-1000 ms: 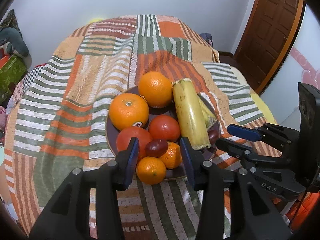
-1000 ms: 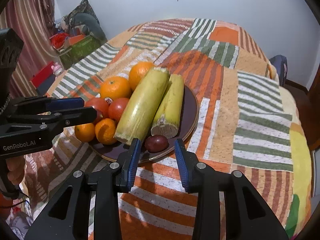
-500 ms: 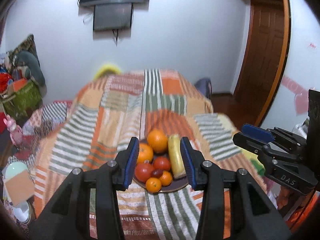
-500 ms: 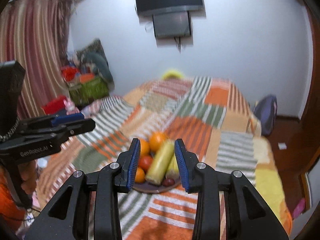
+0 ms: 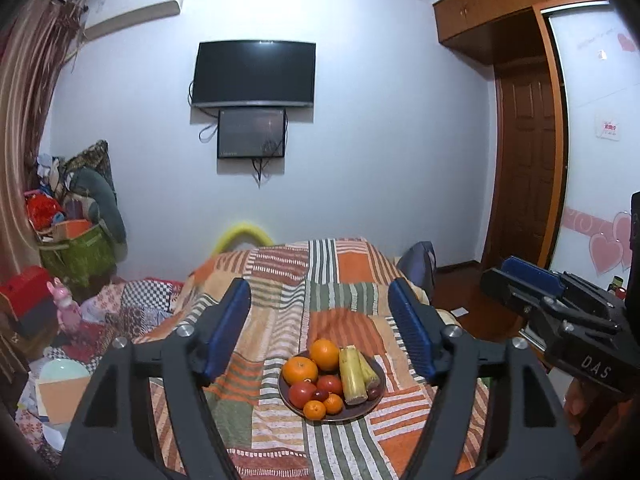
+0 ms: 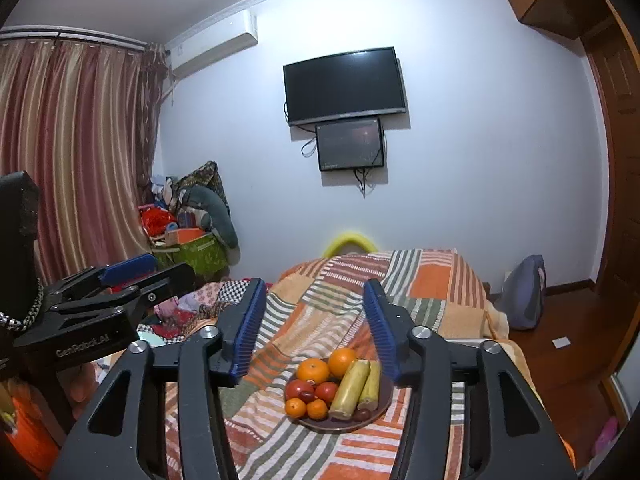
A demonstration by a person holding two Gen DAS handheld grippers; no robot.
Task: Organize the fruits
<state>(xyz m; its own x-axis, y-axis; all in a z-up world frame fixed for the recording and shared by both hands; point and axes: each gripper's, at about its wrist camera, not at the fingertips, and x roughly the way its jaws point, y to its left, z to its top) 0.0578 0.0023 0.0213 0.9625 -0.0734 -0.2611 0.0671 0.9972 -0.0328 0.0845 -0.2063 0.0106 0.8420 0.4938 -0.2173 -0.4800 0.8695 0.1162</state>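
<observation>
Fruits sat gathered on the dark plate (image 5: 372, 408) on the striped bedspread (image 5: 332, 304), well away from both tools. From the left, oranges (image 5: 300, 370) and tomatoes (image 5: 302, 394) filled one side, small mandarins (image 5: 315, 409) lay at the front, and two pale green stalks (image 5: 352, 376) lay side by side on the right. The left gripper (image 5: 320, 332) hung with its fingers wide apart and held nothing; the right gripper (image 6: 316, 318) was likewise spread and empty. The sorting looked finished, so the sound course was to keep both tools clear of the pile. A second earlier both hovered just above the plate with narrower gaps; since then they had drawn far back and opened wider, while the fruit stayed put.
</observation>
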